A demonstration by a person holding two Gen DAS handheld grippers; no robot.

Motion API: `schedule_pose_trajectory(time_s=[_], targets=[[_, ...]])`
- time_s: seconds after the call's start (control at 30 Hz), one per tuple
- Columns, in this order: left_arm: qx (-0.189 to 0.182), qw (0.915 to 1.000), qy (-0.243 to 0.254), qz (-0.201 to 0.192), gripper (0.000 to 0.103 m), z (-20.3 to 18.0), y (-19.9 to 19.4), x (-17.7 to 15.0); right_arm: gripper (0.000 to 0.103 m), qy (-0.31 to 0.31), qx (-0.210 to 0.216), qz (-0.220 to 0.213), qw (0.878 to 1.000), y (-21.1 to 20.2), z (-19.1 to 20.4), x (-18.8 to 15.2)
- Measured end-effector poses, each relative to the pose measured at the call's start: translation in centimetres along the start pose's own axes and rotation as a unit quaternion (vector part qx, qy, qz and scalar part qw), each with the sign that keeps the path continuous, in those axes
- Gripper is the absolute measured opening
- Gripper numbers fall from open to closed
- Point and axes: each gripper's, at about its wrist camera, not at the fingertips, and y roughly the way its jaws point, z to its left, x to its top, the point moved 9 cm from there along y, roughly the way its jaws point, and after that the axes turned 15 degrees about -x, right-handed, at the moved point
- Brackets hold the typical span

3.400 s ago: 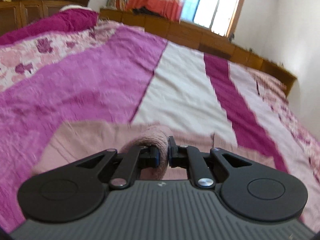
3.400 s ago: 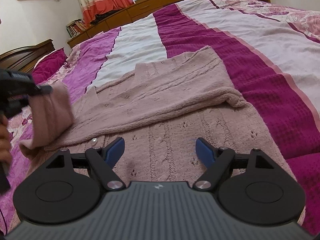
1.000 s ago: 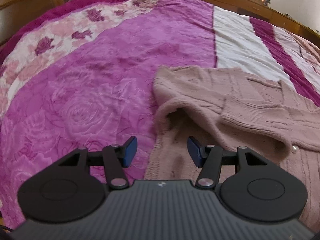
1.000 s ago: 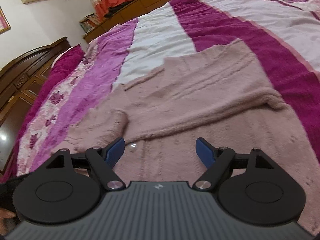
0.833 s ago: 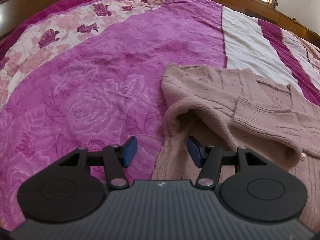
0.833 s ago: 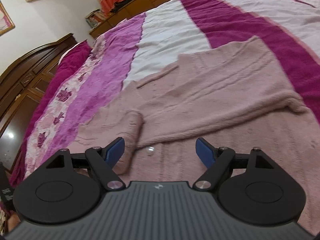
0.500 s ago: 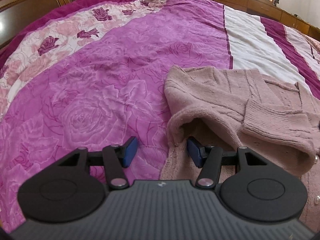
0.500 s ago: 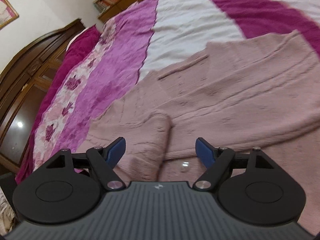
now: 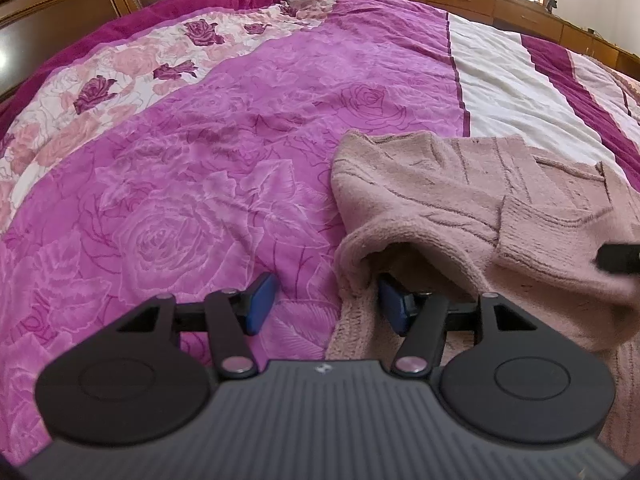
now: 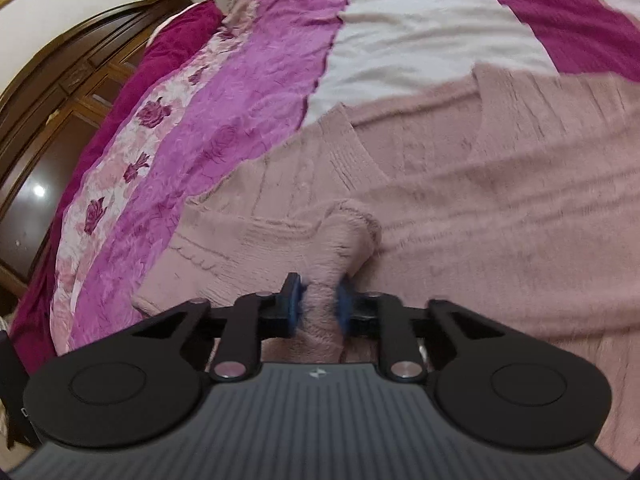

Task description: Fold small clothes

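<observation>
Sleeve-folding step: right gripper point(image 10: 318, 307) has just closed, pinching the cardigan point(image 10: 500, 208) cuff; left gripper point(image 9: 322, 302), half-wide, straddles the cardigan's edge; next, carry the cuff across.

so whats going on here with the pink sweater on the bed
A person with a gripper in each hand is folding a fuzzy pink knitted cardigan spread on a magenta rose-patterned bedspread. The right gripper has just closed on the sleeve cuff. The left gripper is open, its jaws straddling the cardigan's folded side edge without pinching it.
</observation>
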Motion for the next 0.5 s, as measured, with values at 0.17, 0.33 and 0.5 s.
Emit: schedule_pose_trajectory(time_s=[0.17, 0.33, 0.5], targets=[[0.005, 0.9999, -0.011, 0.002, 0.063, 0.4, 0.1, 0.0, 0.012, -0.044, -0.010, -0.074, 0.996, -3.1, 0.3, 3.5], [0.010, 0.9999, -0.003, 0.003, 0.064, 0.3, 0.2, -0.2, 0.012, -0.056, -0.042, -0.136, 0.988, -5.2, -1.6, 5.6], [0.014, 0.9999, 0.001, 0.005, 0.064, 0.2, 0.4, -0.2, 0.012, -0.050, -0.067, -0.092, 0.992, -1.8, -4.5, 3.9]])
